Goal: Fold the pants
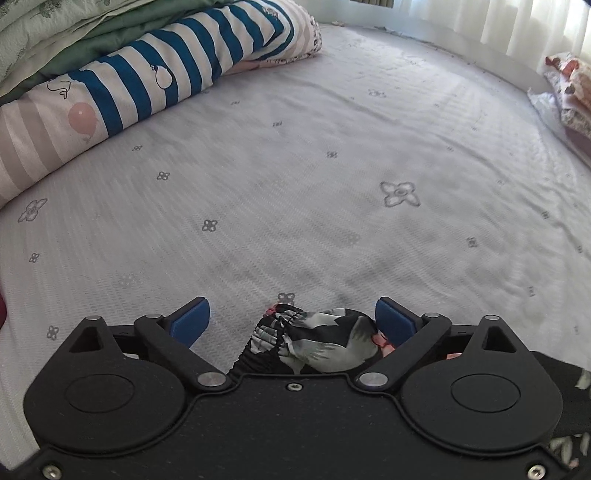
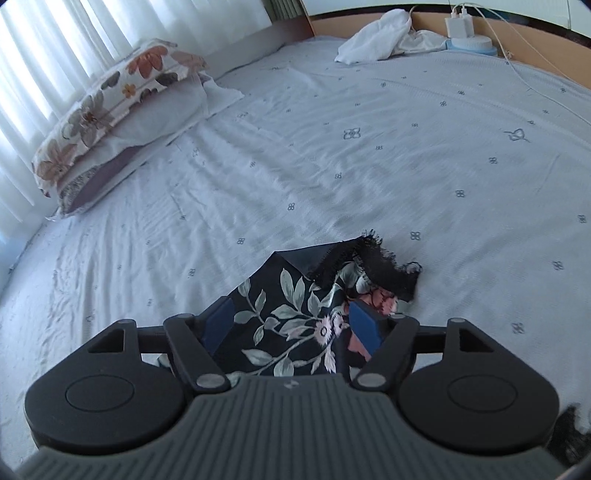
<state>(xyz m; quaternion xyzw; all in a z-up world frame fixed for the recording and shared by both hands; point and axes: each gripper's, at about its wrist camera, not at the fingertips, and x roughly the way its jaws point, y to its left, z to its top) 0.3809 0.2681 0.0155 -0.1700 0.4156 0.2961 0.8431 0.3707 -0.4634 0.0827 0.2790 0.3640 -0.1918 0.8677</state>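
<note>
The pants are dark fabric printed with pale leaves and pink flowers, lying on a light bedsheet (image 1: 332,184). In the left wrist view their gathered elastic waistband (image 1: 325,343) bunches between the blue pads, close to the right-hand pad (image 1: 395,325). My left gripper (image 1: 292,321) stands wide open, with a clear gap at its left pad. In the right wrist view a leg end of the pants (image 2: 280,314) with a black lace hem (image 2: 369,266) lies loosely between the pads. My right gripper (image 2: 291,323) is open, not pressing the cloth.
A rolled blue-and-white striped quilt (image 1: 147,85) and green bedding lie at the left. A floral pillow (image 2: 110,110) rests by the curtains. White cloth (image 2: 376,37), a charger (image 2: 458,22) and its cable sit near the wooden headboard (image 2: 535,44).
</note>
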